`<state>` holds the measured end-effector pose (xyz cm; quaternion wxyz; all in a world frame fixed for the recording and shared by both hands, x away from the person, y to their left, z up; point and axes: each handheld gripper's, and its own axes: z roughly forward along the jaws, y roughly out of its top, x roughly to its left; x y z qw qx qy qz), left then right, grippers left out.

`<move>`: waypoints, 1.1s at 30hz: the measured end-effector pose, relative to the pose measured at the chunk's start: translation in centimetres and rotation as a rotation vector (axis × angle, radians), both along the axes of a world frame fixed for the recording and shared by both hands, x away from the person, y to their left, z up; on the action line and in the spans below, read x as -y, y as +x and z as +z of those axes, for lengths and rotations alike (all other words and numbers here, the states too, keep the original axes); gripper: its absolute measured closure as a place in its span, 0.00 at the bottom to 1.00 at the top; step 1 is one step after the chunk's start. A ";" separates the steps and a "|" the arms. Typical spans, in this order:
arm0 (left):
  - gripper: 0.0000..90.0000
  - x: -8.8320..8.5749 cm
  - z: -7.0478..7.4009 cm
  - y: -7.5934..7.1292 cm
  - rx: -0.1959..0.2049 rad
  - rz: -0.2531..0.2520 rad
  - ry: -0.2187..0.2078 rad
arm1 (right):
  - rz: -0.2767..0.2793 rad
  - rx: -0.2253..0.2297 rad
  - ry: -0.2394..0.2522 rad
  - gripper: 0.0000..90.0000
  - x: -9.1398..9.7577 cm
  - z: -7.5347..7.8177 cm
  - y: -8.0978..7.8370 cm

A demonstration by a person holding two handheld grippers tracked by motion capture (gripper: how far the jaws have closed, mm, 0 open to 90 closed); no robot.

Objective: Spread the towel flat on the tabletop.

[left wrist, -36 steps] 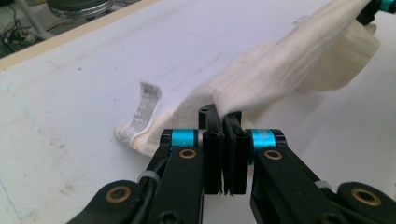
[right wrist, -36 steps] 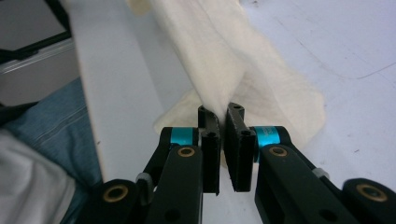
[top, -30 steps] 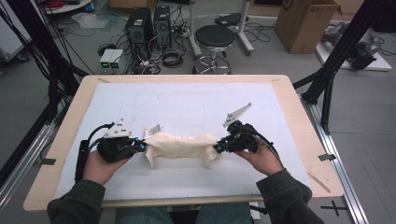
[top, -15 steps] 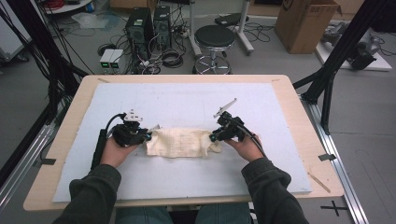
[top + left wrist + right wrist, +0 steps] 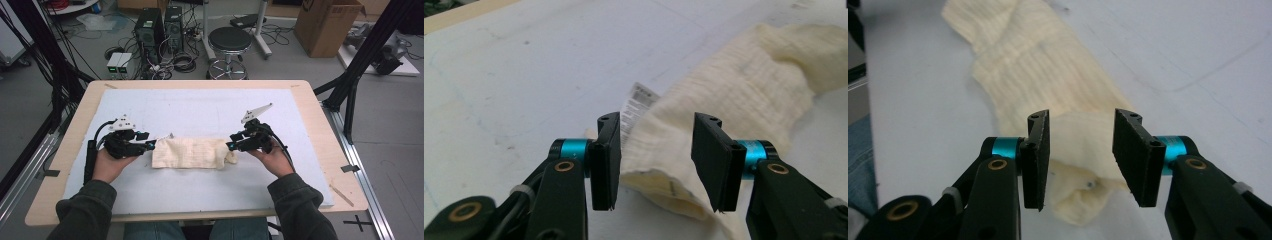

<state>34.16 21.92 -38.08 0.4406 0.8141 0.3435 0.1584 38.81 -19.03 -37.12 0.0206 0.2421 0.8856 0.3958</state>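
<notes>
While cloth [image 5: 192, 153] lies mid-mat [image 5: 210, 107] – both grippers' jaws just opening.

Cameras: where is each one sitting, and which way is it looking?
High view: above the person's side, looking forward and down at the table; both forearms, left gripper and right gripper show.
Left gripper view: rides the left gripper, looking along its open jaws at the cloth.
Right gripper view: rides the right gripper, jaws open over the cloth.
All share the cloth.
</notes>
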 end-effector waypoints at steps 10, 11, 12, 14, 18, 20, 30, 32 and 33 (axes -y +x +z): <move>0.65 1.7 -2.2 -1.4 -0.024 -0.087 0.054 | 0.119 -0.015 -0.064 0.67 -3.3 -0.9 -1.6; 0.65 1.7 -2.6 -1.3 -0.035 -0.083 0.060 | 0.119 -0.016 -0.094 0.67 -3.5 -1.2 -1.6; 0.65 1.7 -2.6 -1.3 -0.035 -0.083 0.060 | 0.111 -0.020 -0.123 0.67 -3.7 -1.5 -1.5; 0.65 1.7 -3.5 -1.4 -0.056 -0.084 0.076 | 0.102 -0.039 -0.161 0.68 -3.7 -2.0 -1.2; 0.66 1.8 -4.5 -1.3 -0.095 -0.096 0.104 | 0.087 -0.061 -0.188 0.68 -3.3 -2.8 -0.7; 0.67 1.9 -4.8 -1.4 -0.097 -0.099 0.111 | 0.073 -0.053 -0.179 0.70 -3.1 -3.1 -0.8; 0.73 2.0 -5.3 -1.3 -0.101 -0.102 0.147 | 0.029 0.009 -0.144 0.81 -1.8 -5.5 -1.9; 0.77 2.1 -5.3 -1.4 -0.088 -0.099 0.166 | 0.024 0.027 -0.147 0.85 -1.8 -5.6 -2.0; 0.79 2.1 -5.3 -1.4 -0.085 -0.099 0.165 | 0.024 0.038 -0.151 0.86 -1.7 -5.6 -2.0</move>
